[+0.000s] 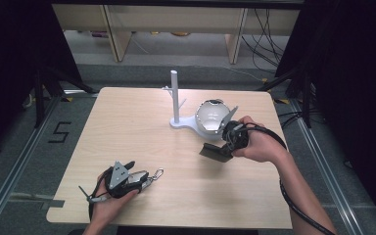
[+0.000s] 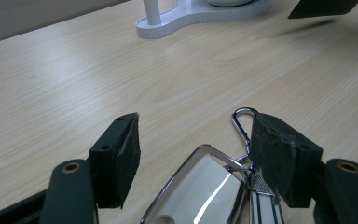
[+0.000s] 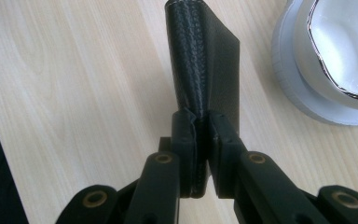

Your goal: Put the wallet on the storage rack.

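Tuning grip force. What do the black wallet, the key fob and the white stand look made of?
Wallet: looks like black leather or imitation, grained with a stitched edge, matte; pinched in the right claw.
Key fob: glossy face, likely plastic, with a shiny chrome-like rim and metal clip.
Stand: smooth matte white, probably plastic.

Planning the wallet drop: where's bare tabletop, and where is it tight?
Free: the far-left stretch of the table, between its left edge and the white stand; also the middle, between the left gripper with its key fob and the wallet pinched in the right gripper. Crowded: far right, around the stand's base and bowl.
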A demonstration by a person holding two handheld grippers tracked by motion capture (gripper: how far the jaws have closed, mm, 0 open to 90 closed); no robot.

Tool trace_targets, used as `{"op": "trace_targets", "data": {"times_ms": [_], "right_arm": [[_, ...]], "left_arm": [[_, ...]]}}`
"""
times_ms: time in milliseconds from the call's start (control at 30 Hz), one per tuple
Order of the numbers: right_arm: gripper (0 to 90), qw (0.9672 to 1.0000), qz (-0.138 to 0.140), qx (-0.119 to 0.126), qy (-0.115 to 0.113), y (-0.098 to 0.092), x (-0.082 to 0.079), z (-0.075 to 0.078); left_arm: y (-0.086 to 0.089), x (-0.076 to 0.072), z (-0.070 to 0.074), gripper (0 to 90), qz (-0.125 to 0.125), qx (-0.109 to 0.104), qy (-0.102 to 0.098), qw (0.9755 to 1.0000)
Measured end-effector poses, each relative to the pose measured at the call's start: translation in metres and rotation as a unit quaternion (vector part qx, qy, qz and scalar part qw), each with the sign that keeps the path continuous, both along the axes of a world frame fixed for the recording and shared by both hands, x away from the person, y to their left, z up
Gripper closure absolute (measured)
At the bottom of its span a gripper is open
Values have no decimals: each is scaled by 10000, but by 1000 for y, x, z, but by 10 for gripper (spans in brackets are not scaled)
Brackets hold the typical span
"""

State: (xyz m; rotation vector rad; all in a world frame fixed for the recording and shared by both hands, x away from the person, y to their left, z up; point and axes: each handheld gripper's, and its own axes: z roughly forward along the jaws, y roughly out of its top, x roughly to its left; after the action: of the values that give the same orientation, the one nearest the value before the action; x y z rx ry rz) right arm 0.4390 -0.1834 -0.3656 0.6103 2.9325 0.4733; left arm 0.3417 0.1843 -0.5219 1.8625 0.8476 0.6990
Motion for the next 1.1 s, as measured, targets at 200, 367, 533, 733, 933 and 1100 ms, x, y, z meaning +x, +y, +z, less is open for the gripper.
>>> {"op": "trace_targets", "data": {"times_ms": [200,367,533,733,933,1100], "right_arm": [[827,9999,-15,71,-133,-2,5,10],[827,9998,-6,80,-185,-3,7,18],[827,9998,-56,65,-163,-2,8,24],[827,9996,-9,134,-252,-2,14,30],[827,9995,-14,146,-281,-1,17,38],[827,9993,-40,157,-329,-2,20,44]], "left_arm": [[0,0,0,327,-20,33,-3,10000],[0,0,0,327,3,20,1,10000],[0,0,0,326,-6,25,-2,10000],[0,0,0,326,-2,8,2,10000],[0,0,0,326,-8,16,-1,10000],[0,0,0,326,-6,8,0,10000]]}}
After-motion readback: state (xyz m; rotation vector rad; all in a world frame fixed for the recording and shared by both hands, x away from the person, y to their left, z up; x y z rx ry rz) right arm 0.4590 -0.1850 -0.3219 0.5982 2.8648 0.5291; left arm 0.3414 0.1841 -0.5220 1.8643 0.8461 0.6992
